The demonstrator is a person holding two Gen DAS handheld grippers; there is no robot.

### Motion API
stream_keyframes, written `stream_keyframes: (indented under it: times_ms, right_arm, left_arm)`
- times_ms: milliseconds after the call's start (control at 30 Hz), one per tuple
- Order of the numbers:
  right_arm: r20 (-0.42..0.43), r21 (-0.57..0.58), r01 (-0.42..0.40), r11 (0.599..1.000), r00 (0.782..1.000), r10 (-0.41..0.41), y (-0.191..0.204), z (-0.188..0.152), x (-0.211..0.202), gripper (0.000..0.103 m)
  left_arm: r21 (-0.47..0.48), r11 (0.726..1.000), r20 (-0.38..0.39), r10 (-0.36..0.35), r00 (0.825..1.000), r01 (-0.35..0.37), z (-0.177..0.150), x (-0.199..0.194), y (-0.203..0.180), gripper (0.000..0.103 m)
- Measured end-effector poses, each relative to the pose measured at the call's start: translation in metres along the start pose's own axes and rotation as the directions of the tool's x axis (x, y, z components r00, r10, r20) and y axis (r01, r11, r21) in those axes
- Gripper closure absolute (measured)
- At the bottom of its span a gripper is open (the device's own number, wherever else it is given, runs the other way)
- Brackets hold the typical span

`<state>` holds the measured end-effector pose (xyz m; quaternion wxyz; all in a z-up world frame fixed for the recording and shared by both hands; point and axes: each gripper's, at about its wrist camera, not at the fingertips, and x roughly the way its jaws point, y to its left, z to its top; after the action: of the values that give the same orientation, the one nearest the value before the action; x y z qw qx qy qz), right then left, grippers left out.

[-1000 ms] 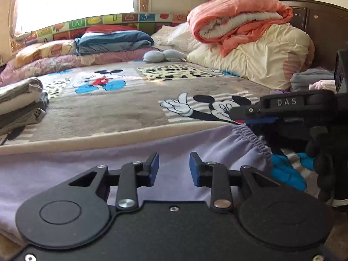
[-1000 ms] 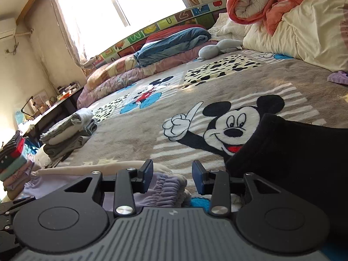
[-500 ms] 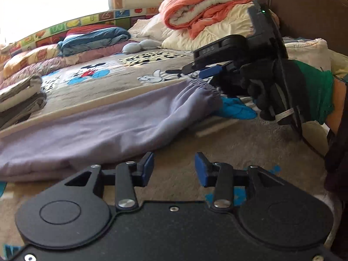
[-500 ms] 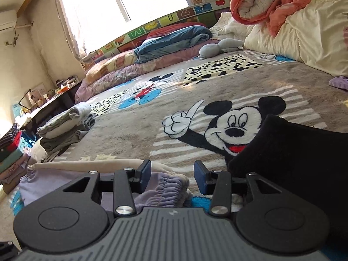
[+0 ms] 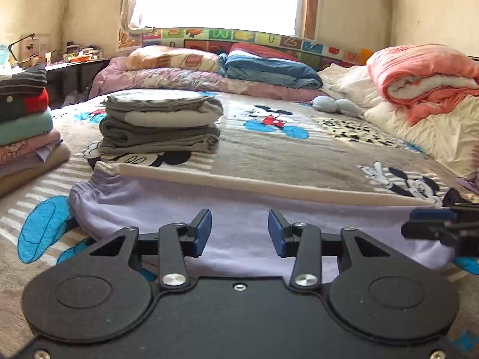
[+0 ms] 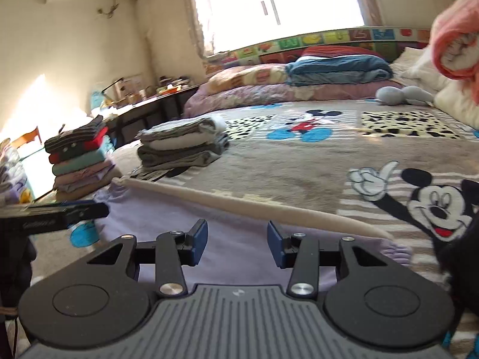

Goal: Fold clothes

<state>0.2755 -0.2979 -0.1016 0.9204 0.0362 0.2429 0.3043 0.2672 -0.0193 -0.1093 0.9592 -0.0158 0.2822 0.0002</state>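
- The lavender trousers (image 5: pixel 245 209) are lying stretched lengthwise across the near edge of the Mickey Mouse blanket (image 5: pixel 299 155), one leg over the other with a cream inner band (image 5: pixel 254 181) showing along the far side; laid out this flat, they are probably waiting for the next fold.
- The left gripper (image 5: pixel 239 229) is hovering over the middle of the trousers with its tongs apart and nothing between them.
- The right gripper (image 6: pixel 236 240) is also hanging above the trousers, nearer their gathered end (image 6: pixel 398 252), its tongs likewise spread and empty (so neither tool is gripping cloth).
- Beyond the trousers, a grey folded stack (image 5: pixel 160 122) is sitting on the blanket, and a taller mixed stack (image 5: pixel 24 125) is standing off to its left, likely the finished piles.
- Judging by this, each gripper is lining up to pinch the near edge of the trousers.
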Motion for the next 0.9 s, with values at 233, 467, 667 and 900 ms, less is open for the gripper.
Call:
stream_keyframes:
  times_ms: [233, 467, 667, 900]
  right_arm:
    - [-0.255, -0.174, -0.027, 0.984, 0.967, -0.018, 0.020, -0.033, 0.026, 0.058]
    - [-0.136, 0.004, -0.090, 0.996, 0.987, 0.090, -0.013, -0.028, -0.010, 0.057]
    - [-0.028, 0.127, 0.028, 0.992, 0.999, -0.024, -0.045, -0.027, -0.030, 0.057]
    - [-0.016, 0.239, 0.078, 0.968, 0.997, -0.076, -0.075, -0.038, -0.031, 0.057]
  left_arm:
    - [0.065, 0.997, 0.047, -0.044, 0.998, 0.041, -0.011, -0.023, -0.003, 0.067]
    - [0.331, 0.941, -0.028, -0.068, 0.997, 0.074, -0.052, -0.006, -0.080, 0.066]
    - [0.268, 0.952, -0.073, -0.135, 0.988, 0.150, -0.050, -0.015, -0.086, 0.058]
    - [0.010, 0.989, 0.023, -0.150, 0.988, 0.150, -0.033, -0.049, -0.029, 0.055]
